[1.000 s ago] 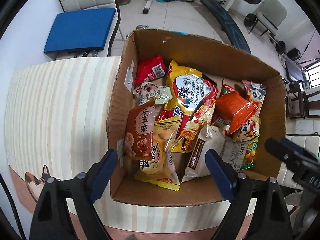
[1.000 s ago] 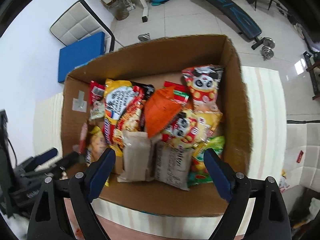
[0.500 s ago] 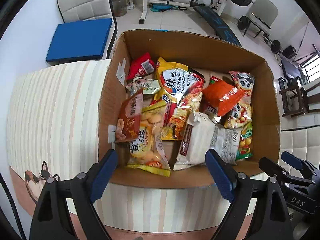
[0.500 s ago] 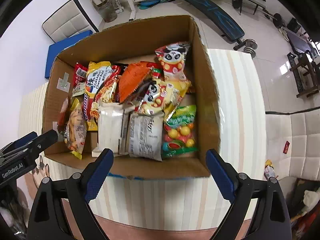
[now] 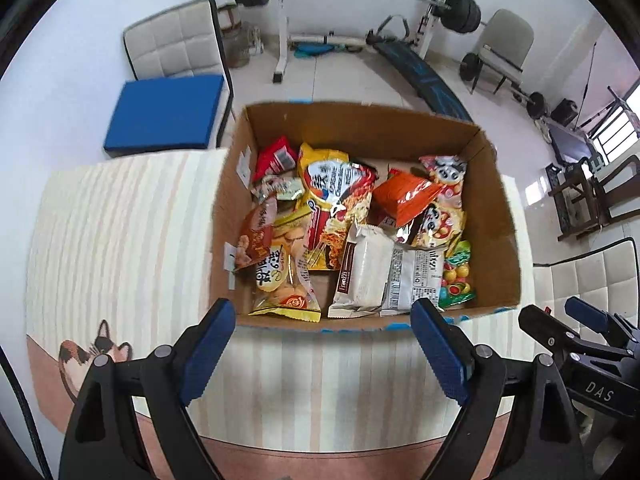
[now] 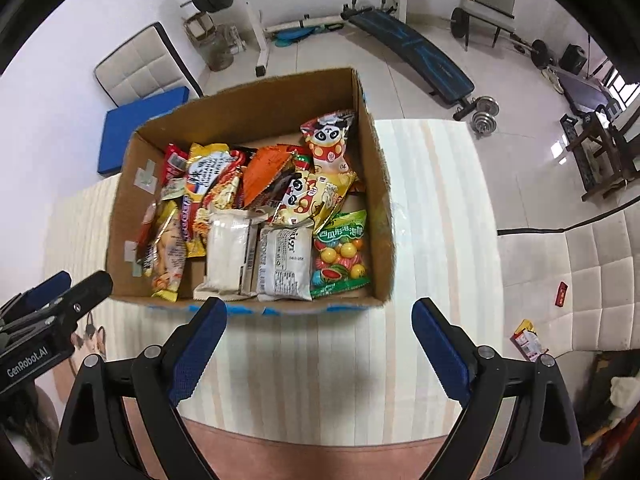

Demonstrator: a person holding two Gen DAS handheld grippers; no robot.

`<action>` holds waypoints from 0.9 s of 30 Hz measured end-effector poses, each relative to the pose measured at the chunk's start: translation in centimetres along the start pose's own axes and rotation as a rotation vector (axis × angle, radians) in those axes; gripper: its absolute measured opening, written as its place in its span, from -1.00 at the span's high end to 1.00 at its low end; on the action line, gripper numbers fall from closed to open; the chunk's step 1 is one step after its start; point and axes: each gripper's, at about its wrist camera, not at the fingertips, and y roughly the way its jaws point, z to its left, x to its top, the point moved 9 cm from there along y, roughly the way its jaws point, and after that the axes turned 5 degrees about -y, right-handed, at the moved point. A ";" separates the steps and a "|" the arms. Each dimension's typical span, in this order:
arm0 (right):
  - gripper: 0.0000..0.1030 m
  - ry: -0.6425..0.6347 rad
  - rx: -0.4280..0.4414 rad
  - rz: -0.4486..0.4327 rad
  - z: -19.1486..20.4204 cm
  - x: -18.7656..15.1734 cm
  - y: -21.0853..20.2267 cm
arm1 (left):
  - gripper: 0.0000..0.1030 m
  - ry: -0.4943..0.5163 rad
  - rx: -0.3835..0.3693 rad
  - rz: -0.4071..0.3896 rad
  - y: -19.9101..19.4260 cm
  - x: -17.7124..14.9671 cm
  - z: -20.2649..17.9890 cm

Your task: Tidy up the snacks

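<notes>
left hand-held gripper (image 5: 320, 344) jaws apart, empty | right hand-held gripper (image 6: 318, 342) jaws have just been opening, nothing between them | snacks (image 5: 360, 236) packed in cardboard box (image 5: 360, 128) on striped surface (image 5: 120, 240) | advice: approach top packets vertically, pinch an edge seam.

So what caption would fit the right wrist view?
Open right gripper above striped table, facing cardboard box packed with snacks.
</notes>
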 end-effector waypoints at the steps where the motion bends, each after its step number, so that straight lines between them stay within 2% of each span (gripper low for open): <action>1: -0.86 -0.002 0.001 -0.010 0.1 -0.3 -0.7 | -0.74 0.000 -0.002 -0.014 -0.7 -0.3 -0.1; 5: -0.86 -0.013 0.006 -0.054 0.5 -2.0 -3.8 | -0.74 0.002 -0.022 -0.069 -4.3 -1.9 -0.4; 12: -0.87 -0.041 -0.005 -0.142 1.4 -5.8 -10.0 | -0.74 0.029 -0.013 -0.155 -9.6 -5.3 -0.7; 18: -0.87 -0.049 -0.001 -0.194 2.2 -9.0 -14.6 | -0.74 0.032 -0.023 -0.177 -13.0 -8.6 -0.5; 23: -0.88 -0.049 -0.011 -0.249 2.8 -11.8 -18.5 | -0.74 0.032 -0.036 -0.179 -15.4 -10.4 -0.4; 27: -0.88 -0.045 -0.007 -0.274 3.3 -14.0 -21.1 | -0.74 0.029 -0.023 -0.218 -18.0 -11.1 0.1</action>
